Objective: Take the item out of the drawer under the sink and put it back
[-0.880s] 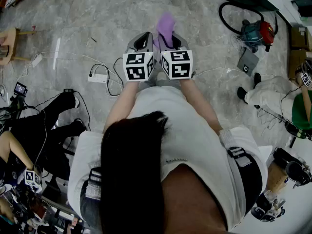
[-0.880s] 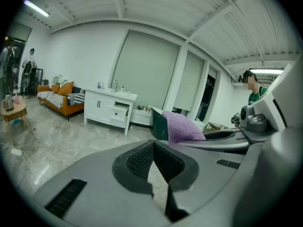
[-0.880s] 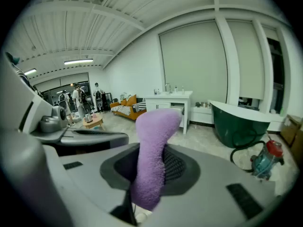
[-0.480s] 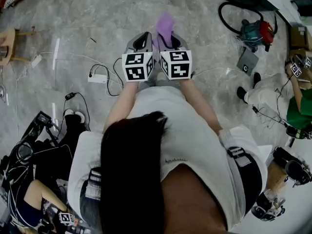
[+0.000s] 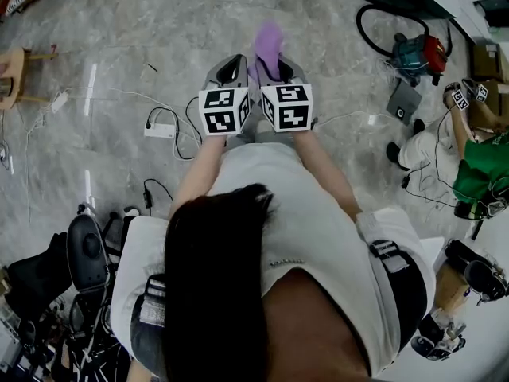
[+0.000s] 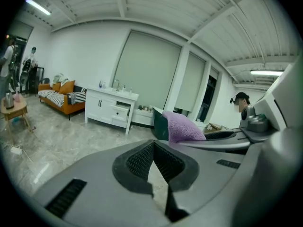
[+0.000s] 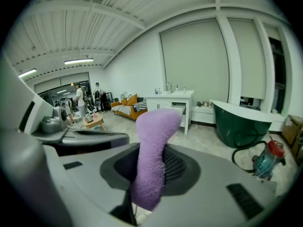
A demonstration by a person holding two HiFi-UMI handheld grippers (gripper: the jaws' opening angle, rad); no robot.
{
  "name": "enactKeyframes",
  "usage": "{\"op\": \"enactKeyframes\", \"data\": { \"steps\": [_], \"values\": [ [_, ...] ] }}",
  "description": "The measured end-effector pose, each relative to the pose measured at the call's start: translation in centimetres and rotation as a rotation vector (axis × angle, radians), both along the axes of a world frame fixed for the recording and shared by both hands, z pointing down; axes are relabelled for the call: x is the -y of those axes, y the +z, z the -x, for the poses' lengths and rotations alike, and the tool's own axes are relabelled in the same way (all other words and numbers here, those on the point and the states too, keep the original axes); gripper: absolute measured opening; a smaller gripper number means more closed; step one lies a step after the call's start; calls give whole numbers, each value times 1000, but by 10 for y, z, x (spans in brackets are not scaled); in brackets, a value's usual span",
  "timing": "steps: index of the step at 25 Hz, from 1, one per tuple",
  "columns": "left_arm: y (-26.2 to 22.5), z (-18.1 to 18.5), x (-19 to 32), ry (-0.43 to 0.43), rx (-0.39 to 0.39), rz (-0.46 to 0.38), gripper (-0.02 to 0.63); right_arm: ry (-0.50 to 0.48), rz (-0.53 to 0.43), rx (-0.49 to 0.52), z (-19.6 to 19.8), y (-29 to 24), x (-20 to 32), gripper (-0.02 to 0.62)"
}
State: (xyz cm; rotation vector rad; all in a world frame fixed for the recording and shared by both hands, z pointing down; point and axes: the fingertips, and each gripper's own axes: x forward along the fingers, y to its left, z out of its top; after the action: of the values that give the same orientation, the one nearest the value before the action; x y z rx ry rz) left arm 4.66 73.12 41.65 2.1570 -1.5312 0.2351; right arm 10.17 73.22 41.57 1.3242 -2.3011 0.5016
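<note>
A purple cloth point(image 5: 269, 42) stands up out of my right gripper point(image 5: 278, 68), which is shut on its lower end; in the right gripper view the cloth point(image 7: 154, 141) rises between the dark pads. My left gripper point(image 5: 233, 60) is close beside it on the left, jaws shut with nothing between them point(image 6: 152, 145). Both are held out in front of the person, above the marble floor. Far across the room stands the white sink cabinet point(image 6: 113, 109), with one drawer point(image 6: 121, 111) pulled out. The right gripper view shows the cabinet point(image 7: 169, 103) too.
A dark green bathtub point(image 7: 241, 122) stands right of the cabinet, with a red and teal vacuum cleaner point(image 5: 417, 54) and its hose nearby. A power strip point(image 5: 159, 127) and cables lie on the floor at left. A person in green point(image 5: 481, 177) crouches at right. An orange sofa point(image 6: 59, 94) is at far left.
Both grippers have kept still with the cloth held. The person in black at lower left has moved out of the picture. At right, the person in green has leaned further in.
</note>
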Motion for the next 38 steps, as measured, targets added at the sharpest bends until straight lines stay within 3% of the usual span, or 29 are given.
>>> {"op": "enactKeyframes", "data": {
  "steps": [14,24,31,38],
  "values": [
    [3,29,21,25,1,-4,3,68,-1,38,19,3,17,109],
    [5,26,38,34,-2,-7,3,85,6,41,12,8,31,109],
    [7,23,72,-28,-19,-1,3,66,20,44,4,12,67,109],
    [4,21,118,-30,-9,9,3,48,33,48,6,12,123,109]
  ]
}}
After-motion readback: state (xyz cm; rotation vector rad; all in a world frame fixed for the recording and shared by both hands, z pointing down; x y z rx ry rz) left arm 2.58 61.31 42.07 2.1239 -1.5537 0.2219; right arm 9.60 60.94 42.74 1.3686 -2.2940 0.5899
